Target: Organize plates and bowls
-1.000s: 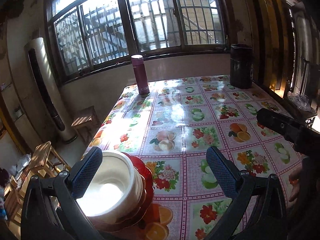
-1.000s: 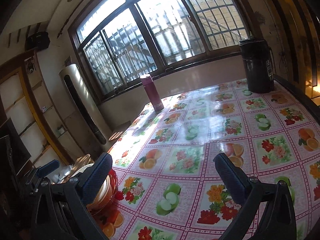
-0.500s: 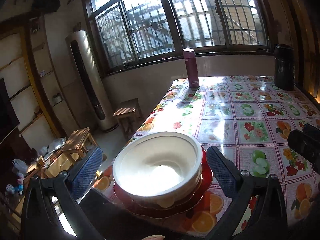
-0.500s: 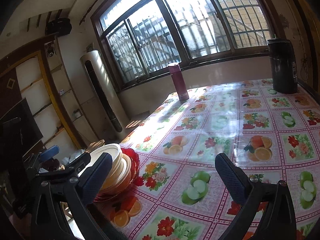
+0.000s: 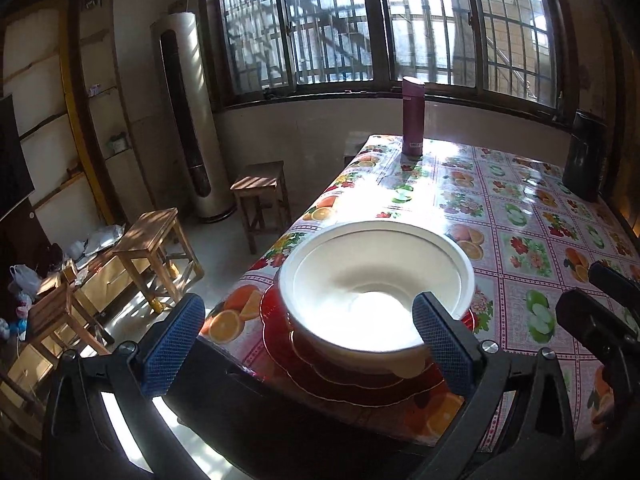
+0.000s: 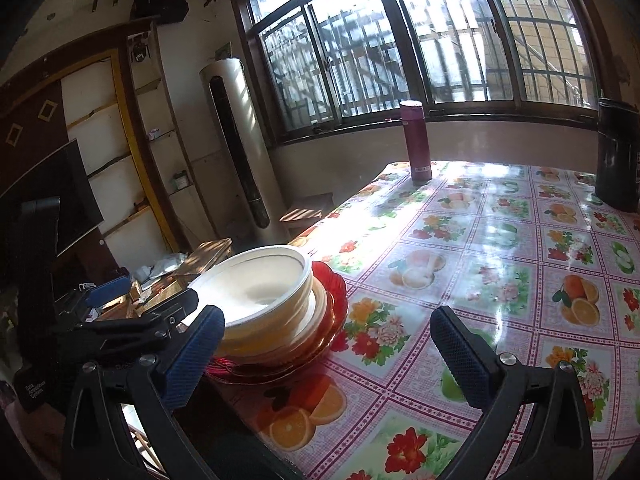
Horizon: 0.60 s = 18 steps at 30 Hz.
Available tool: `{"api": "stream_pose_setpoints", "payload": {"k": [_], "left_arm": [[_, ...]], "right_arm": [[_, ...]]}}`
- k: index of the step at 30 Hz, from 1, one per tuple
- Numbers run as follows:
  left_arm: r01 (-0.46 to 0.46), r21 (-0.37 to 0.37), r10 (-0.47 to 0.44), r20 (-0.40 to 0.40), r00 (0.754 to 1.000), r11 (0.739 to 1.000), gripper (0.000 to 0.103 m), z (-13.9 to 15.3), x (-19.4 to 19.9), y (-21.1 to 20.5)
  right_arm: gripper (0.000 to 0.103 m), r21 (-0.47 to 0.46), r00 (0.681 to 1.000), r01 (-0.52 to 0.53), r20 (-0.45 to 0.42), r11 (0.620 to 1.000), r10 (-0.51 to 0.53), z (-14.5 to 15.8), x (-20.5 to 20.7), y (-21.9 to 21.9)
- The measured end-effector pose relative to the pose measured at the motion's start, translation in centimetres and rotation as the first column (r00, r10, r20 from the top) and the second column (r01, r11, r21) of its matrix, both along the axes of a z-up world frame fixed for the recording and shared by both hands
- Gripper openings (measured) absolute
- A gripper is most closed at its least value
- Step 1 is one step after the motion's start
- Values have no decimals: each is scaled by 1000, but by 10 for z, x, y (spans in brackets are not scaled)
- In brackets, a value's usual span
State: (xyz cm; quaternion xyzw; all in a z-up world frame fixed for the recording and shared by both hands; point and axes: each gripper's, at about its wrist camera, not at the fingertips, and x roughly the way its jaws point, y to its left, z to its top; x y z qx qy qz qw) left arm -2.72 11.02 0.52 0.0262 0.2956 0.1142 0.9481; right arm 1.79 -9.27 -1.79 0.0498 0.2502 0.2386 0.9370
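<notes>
A stack of white bowls [image 5: 376,288] rests on several red scalloped plates [image 5: 340,376] at the table's near left corner. My left gripper [image 5: 310,344] is open, its blue pads level with the stack on either side, and touches nothing. The right wrist view has the same bowls [image 6: 264,296] and red plates [image 6: 334,292] at lower left. There my right gripper [image 6: 328,356] is open and empty over the tablecloth, just right of the stack. The left gripper [image 6: 148,304] shows at the stack's left side. The right gripper [image 5: 596,300] appears at the left wrist view's right edge.
A fruit-print tablecloth covers the table [image 6: 500,248]. A purple flask [image 6: 416,140] stands at the far left edge and a black canister [image 6: 618,156] at the far right. Wooden stools [image 5: 156,248] and a tall floor air conditioner [image 5: 188,120] stand left of the table.
Both views have drawn back and swung left. The stack, first beside the left finger, now lies centred between the left gripper's fingers. Both grippers stayed open.
</notes>
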Motion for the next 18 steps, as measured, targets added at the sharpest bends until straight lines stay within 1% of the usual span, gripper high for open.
{"api": "stream_pose_setpoints", "payload": {"k": [8,18], "left_arm": [[-34,-11,34,1,999,999,103,-2,-4,16],[-46,-10,46,6,999,999,103,-6,-6,22]], "right_arm": [[103,-18,1000,-3,-28,1000,3,-6,3,14],[103,-24,999,-9,-32,1000,8,-8,2,22]]}}
